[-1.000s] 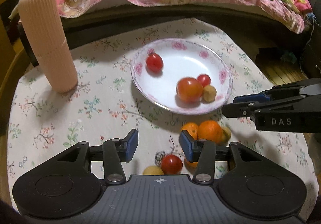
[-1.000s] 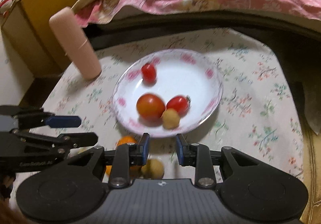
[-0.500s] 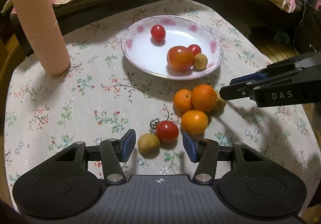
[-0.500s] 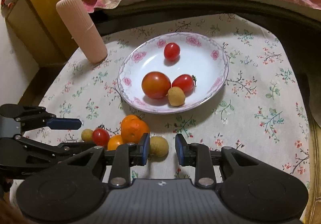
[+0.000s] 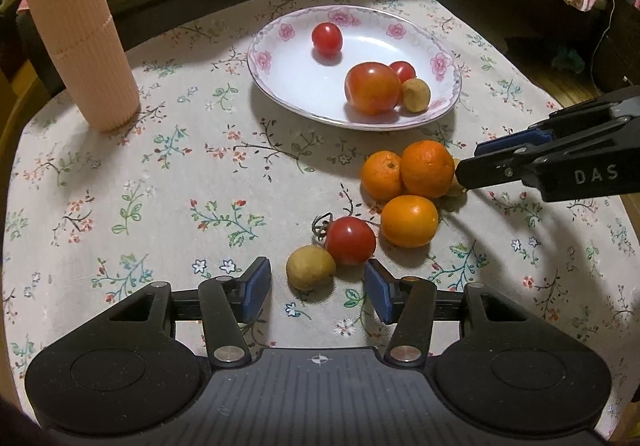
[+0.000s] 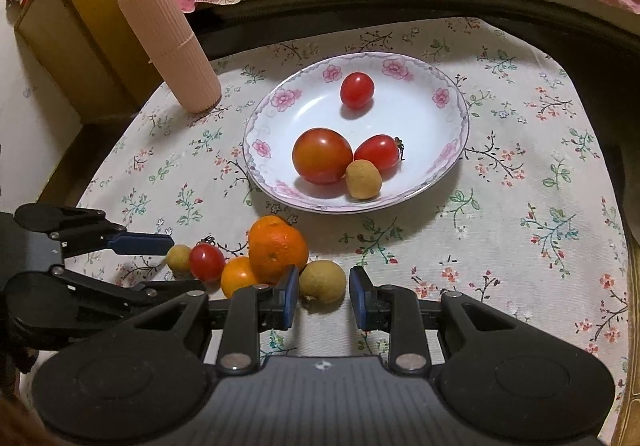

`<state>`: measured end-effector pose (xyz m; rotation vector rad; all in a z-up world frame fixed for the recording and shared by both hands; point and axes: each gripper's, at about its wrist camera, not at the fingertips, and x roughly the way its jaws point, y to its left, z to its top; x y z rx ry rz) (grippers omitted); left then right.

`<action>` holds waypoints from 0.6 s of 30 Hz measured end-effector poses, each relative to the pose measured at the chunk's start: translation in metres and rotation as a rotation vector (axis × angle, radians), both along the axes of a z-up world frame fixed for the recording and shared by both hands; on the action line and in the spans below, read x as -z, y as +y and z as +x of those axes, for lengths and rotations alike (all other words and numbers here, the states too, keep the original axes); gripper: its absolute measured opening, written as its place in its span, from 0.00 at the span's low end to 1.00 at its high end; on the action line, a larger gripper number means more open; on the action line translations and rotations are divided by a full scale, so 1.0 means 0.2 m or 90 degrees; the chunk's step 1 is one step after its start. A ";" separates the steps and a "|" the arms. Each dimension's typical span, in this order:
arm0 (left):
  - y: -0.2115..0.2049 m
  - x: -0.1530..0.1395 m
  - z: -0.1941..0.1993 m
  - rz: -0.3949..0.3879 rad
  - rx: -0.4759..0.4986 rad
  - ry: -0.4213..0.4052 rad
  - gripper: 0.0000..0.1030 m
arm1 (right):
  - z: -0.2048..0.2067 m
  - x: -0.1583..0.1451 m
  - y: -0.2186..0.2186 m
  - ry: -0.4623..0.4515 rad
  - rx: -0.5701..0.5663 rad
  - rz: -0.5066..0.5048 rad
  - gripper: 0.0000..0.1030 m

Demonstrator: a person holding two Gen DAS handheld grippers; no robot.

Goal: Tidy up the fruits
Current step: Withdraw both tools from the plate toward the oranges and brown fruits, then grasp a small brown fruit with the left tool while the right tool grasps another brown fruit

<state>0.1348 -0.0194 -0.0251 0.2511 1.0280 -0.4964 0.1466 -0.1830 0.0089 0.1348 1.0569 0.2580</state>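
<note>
Closing now, the left gripper (image 5: 318, 288), jaws released around a small brown fruit (image 5: 311, 267) near the desk's front edge, could nudge the touching tomato (image 5: 350, 241). Right gripper (image 6: 323, 296), jaws released, straddles another brown fruit (image 6: 322, 281); its left finger could shove the orange (image 6: 277, 248) beside it.

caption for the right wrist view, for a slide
Open right gripper straddles a longan beside oranges, near the plate.

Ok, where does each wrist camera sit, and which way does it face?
Left wrist: behind the open left gripper, facing a tan round fruit; the right gripper enters from the right.
Right wrist: behind the open right gripper, straddling another tan round fruit; left gripper at left.
Both share the floral white plate and ribbed pink cylinder.
</note>
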 end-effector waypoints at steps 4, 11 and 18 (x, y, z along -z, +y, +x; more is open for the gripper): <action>-0.02 0.01 -0.01 0.006 0.014 -0.004 0.57 | 0.00 0.01 0.00 0.008 -0.004 -0.001 0.30; -0.03 0.02 0.00 0.010 0.021 -0.012 0.54 | -0.01 0.04 0.02 0.016 -0.032 -0.011 0.30; -0.03 0.02 -0.01 0.007 0.025 -0.012 0.51 | 0.02 0.08 0.05 0.010 -0.050 -0.037 0.35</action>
